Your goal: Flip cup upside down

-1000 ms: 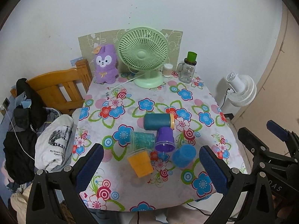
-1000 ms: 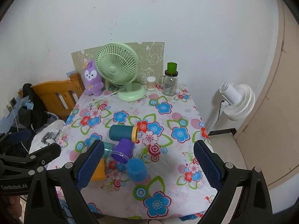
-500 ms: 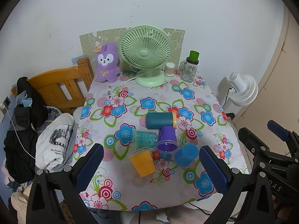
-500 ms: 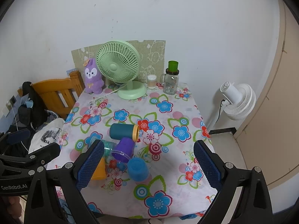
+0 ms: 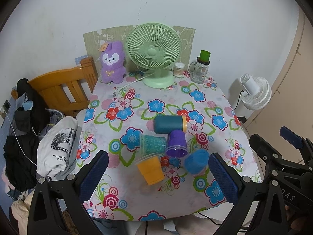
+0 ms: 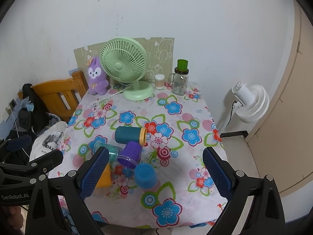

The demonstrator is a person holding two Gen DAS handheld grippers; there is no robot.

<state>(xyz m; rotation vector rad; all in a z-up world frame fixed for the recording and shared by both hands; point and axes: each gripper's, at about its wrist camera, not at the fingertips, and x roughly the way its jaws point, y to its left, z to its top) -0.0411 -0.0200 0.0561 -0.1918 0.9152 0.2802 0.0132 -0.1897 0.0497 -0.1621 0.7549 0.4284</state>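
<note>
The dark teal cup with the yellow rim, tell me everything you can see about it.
The dark teal cup is a smooth, opaque cylinder, plastic by its look, with a yellow band around its mouth. It lies on its side on the flowered tablecloth, mouth toward the white fan's side of the table, farthest back of the five cups. The purple cup lies just in front, seemingly touching it. No fingers are near it; it has not been flipped.

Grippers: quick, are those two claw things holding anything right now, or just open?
Left gripper: open, holding nothing, above the table edge.
Right gripper: open, holding nothing, above the cups.
</note>
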